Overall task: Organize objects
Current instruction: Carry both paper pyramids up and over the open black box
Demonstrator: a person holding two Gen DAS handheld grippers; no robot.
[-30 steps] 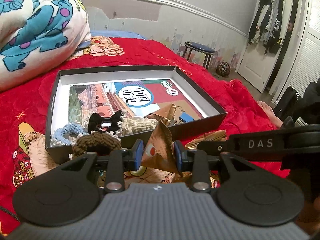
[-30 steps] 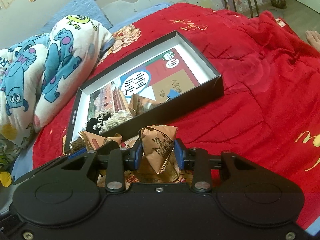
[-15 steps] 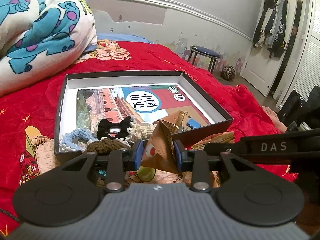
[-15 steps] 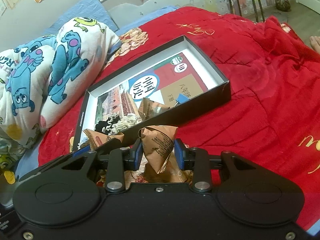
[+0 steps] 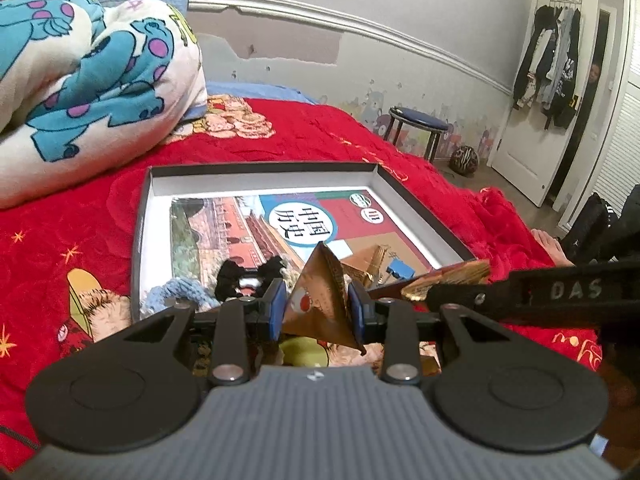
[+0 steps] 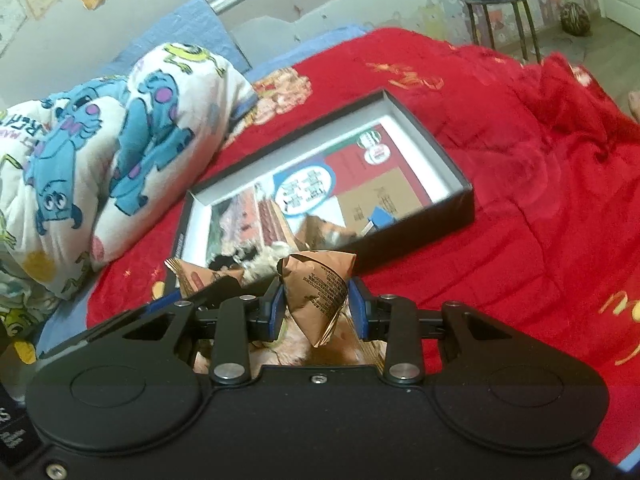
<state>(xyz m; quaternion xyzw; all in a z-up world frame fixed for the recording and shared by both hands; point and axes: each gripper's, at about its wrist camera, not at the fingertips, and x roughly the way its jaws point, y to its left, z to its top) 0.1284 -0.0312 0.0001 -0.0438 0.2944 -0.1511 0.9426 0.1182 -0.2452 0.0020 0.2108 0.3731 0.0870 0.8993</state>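
My left gripper (image 5: 318, 314) is shut on a brown triangular snack packet (image 5: 322, 300), held above the near edge of a black shallow box (image 5: 256, 169). My right gripper (image 6: 318, 310) is shut on a second brown triangular packet (image 6: 320, 292), also held just short of the box (image 6: 424, 236). The box lies on the red bedspread and holds a picture book (image 5: 288, 220), a third brown packet (image 5: 372, 258), a blue clip (image 5: 400, 270), and knitted hair ties (image 5: 244, 278) at its near end. The left gripper's packet shows in the right wrist view (image 6: 200, 278).
A rolled white blanket with blue monsters (image 5: 88, 80) lies left of the box. The red bedspread (image 6: 540, 200) spreads to the right. A blue-topped stool (image 5: 418, 126) and a door hung with clothes (image 5: 556, 68) stand beyond the bed.
Both grippers have risen and moved closer to the box, each still gripping its packet. The box now sits lower and larger in both views.
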